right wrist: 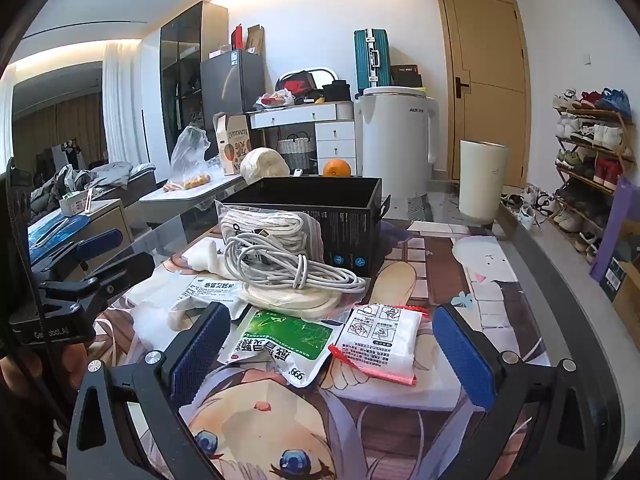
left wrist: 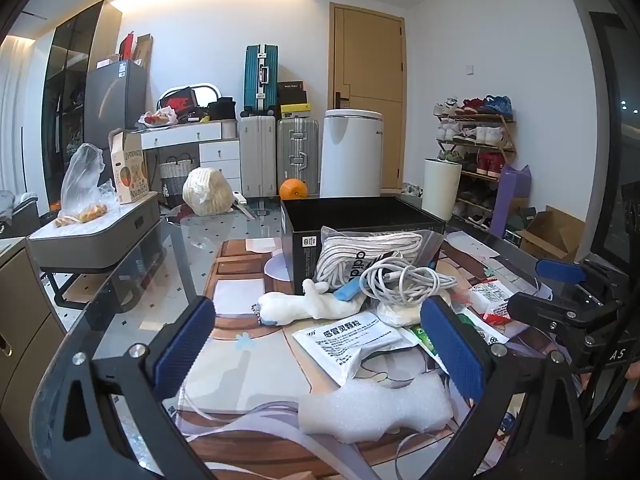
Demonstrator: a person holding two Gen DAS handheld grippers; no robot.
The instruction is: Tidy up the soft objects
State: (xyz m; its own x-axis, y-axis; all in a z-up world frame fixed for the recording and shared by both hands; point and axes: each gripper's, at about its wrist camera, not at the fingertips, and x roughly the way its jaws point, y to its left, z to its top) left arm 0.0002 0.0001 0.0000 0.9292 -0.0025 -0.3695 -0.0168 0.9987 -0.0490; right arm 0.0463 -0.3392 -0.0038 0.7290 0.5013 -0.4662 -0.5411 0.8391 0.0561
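Note:
A pile of soft things lies on the anime-print mat in front of an open black box. It holds a bagged white rope, a coiled white cable, a white plush toy, white foam, a white sachet, a green sachet and a red-edged white packet. My left gripper is open and empty over the foam and white sachet. My right gripper is open and empty around the green sachet and red-edged packet.
The glass table carries a round white bundle, an orange and a cream cylinder behind the box. A side table with a plastic bag stands at left. A shoe rack stands at right.

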